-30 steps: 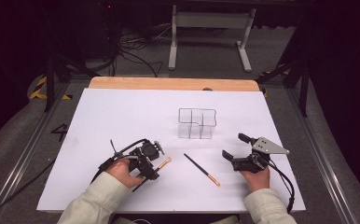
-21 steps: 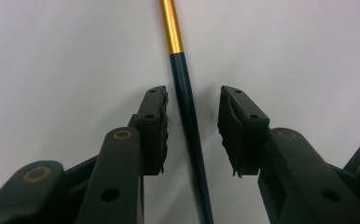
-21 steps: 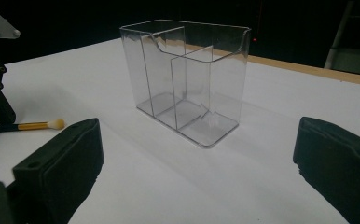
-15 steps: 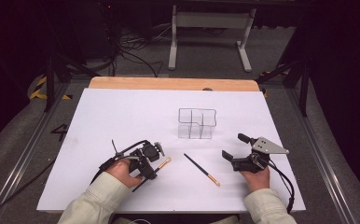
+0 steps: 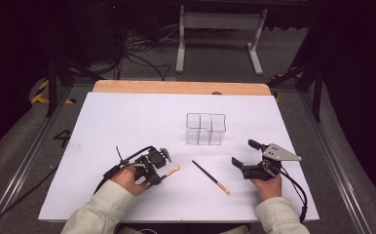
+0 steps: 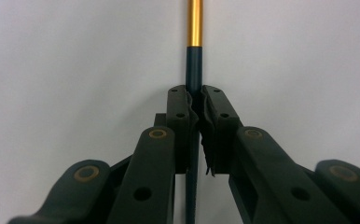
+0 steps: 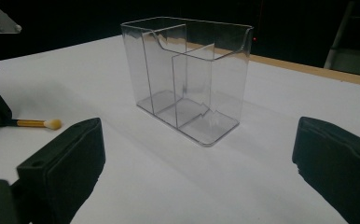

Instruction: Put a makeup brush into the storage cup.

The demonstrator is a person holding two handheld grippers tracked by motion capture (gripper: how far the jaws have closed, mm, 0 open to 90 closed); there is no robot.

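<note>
Left gripper (image 6: 195, 105) jaws just closed, clamping brush (image 6: 194, 65)

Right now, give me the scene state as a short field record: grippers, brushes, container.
left gripper: jaws have just been closing; now shut on the dark handle of a makeup brush, gold band ahead of the pads
held brush: lies flat on the white sheet, pale tip pointing towards the middle
right gripper: open, nothing between the jaws, resting on the sheet
second brush: loose on the sheet between the two grippers
clear organizer: upright, divided into compartments, all empty
</note>
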